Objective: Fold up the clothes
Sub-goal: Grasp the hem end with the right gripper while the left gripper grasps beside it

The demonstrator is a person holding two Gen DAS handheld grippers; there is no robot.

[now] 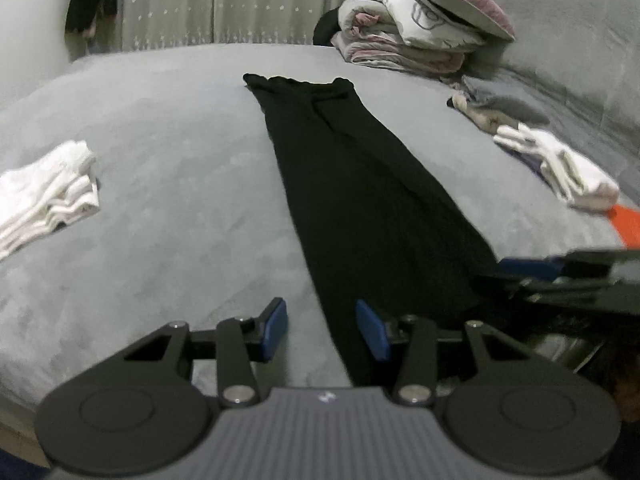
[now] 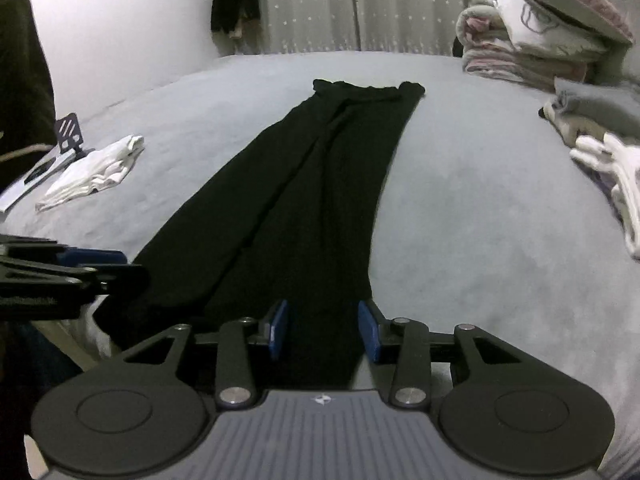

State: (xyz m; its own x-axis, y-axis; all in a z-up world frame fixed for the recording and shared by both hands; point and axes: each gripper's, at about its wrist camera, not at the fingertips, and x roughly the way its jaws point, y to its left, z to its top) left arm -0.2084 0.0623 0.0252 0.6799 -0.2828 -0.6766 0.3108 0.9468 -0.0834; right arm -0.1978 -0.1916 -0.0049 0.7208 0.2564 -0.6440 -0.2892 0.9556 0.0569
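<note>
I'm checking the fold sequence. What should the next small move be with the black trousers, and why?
Probably close both grippers on the near hem. The black trousers lie flat and lengthwise on the grey bed, and the left gripper and right gripper both sit open at that end, gripping nothing, so a pinch there should allow folding towards the waistband.

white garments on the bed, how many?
2: one crumpled white garment left of the black trousers, one white garment right of them. More may sit in the right-hand pile.

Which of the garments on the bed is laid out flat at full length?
The black trousers down the middle of the grey bed. The white garments at left and right lie bunched or folded.
</note>
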